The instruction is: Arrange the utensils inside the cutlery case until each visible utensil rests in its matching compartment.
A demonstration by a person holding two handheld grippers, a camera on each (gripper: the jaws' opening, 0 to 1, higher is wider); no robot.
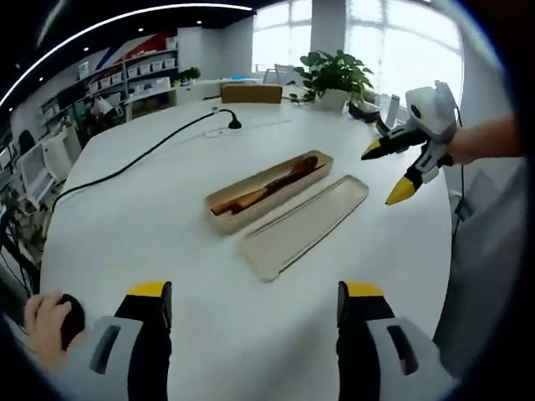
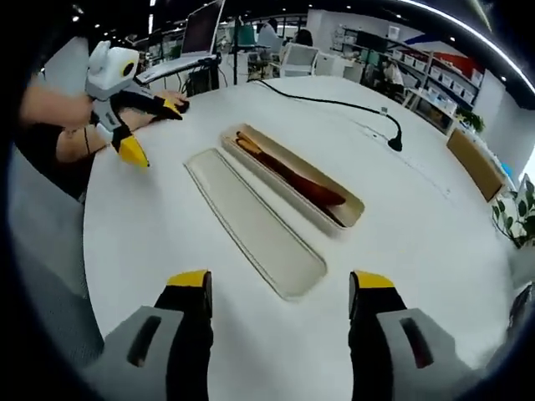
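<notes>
An open beige cutlery case lies on the white table, with dark wooden utensils lying lengthwise inside it. Its flat lid rests right beside it, inner side up. My left gripper is open, low over the table short of the lid. My right gripper hovers open to the right of the case, holding nothing. In the right gripper view the case, utensils and lid lie ahead of my open right gripper. The left gripper is at the far left, open.
A black cable runs across the table to a small black stand. A cardboard box and a potted plant sit at the far edge. A person's hand rests on a black object.
</notes>
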